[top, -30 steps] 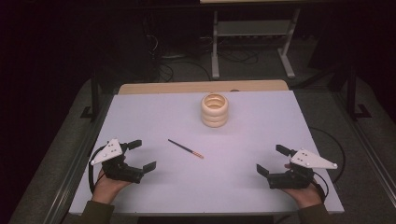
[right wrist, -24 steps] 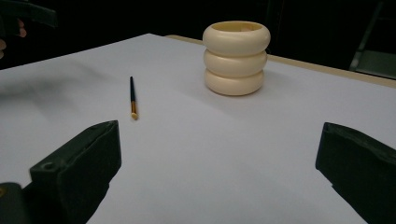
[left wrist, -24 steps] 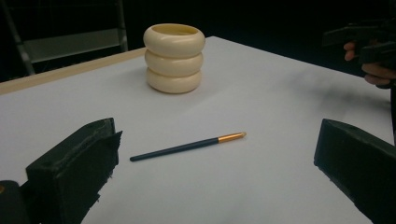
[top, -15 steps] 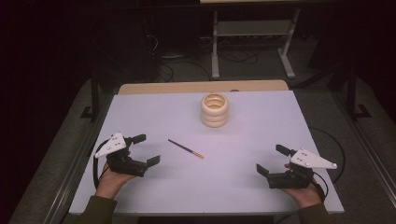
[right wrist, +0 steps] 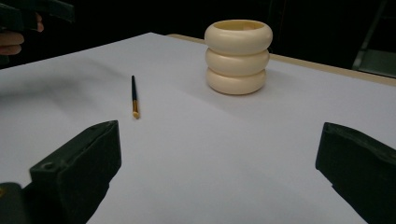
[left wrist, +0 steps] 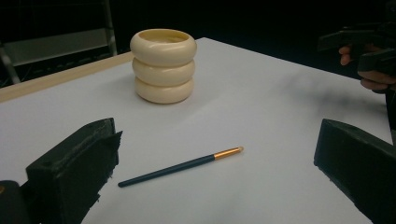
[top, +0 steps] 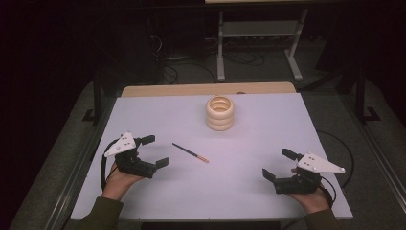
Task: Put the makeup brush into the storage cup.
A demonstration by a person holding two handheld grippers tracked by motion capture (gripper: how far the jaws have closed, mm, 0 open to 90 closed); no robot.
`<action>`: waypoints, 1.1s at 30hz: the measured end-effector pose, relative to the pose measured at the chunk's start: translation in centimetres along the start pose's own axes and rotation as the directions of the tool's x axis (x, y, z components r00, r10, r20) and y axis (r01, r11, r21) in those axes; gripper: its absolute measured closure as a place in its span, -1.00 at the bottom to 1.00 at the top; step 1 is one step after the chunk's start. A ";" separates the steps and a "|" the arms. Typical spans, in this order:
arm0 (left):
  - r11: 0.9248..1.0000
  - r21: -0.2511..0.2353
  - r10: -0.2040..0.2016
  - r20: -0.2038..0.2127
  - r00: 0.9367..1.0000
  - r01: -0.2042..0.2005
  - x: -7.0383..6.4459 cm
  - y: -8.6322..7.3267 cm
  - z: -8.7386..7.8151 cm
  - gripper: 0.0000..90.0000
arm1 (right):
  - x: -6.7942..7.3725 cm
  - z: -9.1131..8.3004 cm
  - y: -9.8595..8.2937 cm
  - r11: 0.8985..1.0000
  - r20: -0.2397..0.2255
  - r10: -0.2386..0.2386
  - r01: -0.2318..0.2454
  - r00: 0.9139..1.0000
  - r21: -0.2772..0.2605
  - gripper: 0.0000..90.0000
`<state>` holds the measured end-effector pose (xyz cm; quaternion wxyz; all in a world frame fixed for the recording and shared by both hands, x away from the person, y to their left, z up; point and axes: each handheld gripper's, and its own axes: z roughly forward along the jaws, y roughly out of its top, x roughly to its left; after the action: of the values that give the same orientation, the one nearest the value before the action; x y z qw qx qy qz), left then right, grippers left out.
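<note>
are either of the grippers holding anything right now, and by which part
Nothing is held. The left gripper and right gripper both stand open and empty; the brush lies untouched on the table.

The black two-jaw left gripper (top: pixel 154 150) and right gripper (top: pixel 278 164) are resting low, jaws spread wide, each gripped by a hand.

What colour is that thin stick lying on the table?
The brush has a dark blue-black handle with a gold band near its tip; the left gripper view shows it best.

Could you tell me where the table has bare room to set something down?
Most of the table is bare: the wide stretch between brush and right gripper, and both far corners beside the ringed pot. It is tightest between left gripper and brush.
</note>
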<state>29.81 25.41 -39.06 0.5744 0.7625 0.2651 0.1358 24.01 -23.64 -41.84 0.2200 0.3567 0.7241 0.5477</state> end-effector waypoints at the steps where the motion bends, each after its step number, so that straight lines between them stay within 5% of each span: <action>1: 1.000 0.002 0.007 0.002 1.000 -0.007 0.1 0.1 0.1 -1.00 | 0.0 0.0 0.0 1.000 0.000 0.000 0.000 1.000 -0.002 -1.00; 33: 1.000 -0.019 0.001 0.042 0.999 0.000 0.9 1.8 2.8 -1.00 | -0.1 0.0 0.0 1.000 0.009 0.006 -0.006 1.000 -0.006 -1.00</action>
<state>32.46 23.29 -38.34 0.5868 0.7599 0.2516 0.1225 24.08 -23.69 -41.80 0.2227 0.3608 0.7204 0.5489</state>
